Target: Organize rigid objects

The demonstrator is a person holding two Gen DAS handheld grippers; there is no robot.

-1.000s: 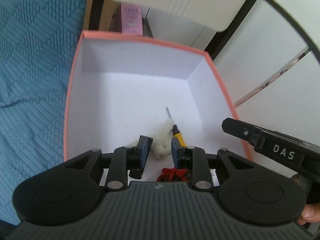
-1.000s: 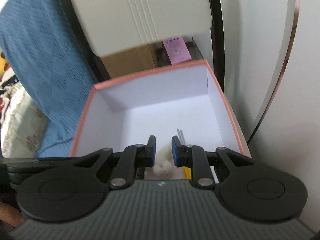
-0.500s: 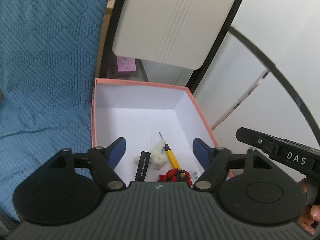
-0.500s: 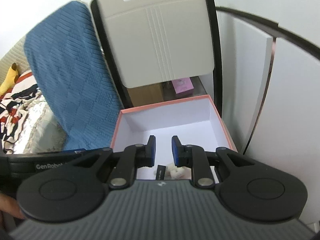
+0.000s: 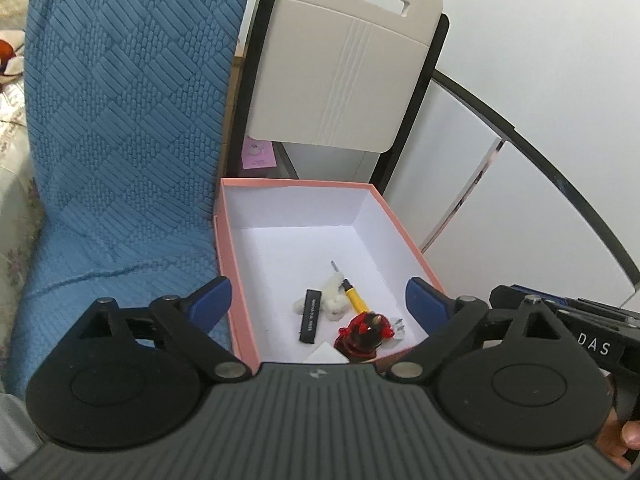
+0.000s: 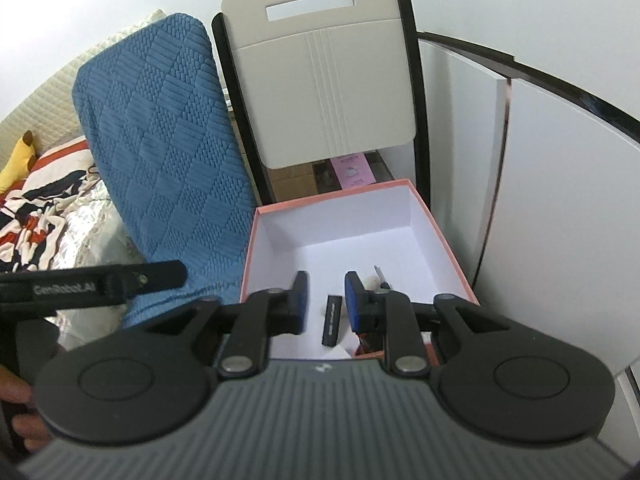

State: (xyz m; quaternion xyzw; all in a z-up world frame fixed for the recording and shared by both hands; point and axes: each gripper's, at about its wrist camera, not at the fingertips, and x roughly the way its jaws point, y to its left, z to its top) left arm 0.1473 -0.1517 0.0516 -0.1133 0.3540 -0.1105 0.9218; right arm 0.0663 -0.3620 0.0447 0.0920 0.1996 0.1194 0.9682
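Observation:
A pink box (image 5: 236, 264) with a white inside stands on the floor by a blue cover. In it lie a flat black bar (image 5: 310, 316), a white fluffy toy (image 5: 334, 296), a yellow-handled screwdriver (image 5: 354, 294) and a red and black figure (image 5: 366, 330). My left gripper (image 5: 318, 300) hangs above the box's near end, its jaws opening wide with nothing between them. My right gripper (image 6: 326, 294) is above the same box (image 6: 452, 252), its jaws opening a little and holding nothing; the black bar (image 6: 332, 320) shows below the gap.
A blue quilted cover (image 5: 120, 140) drapes to the left of the box. A beige folding chair back (image 5: 340, 72) stands behind it, with a pink package (image 5: 258, 154) underneath. White cabinet panels (image 5: 520, 220) run along the right. Bedding and a yellow plush (image 6: 20, 156) lie far left.
Both grippers have pulled up and back from inside the box. The left gripper opened and left the black bar lying in the box. The right gripper has begun to part.

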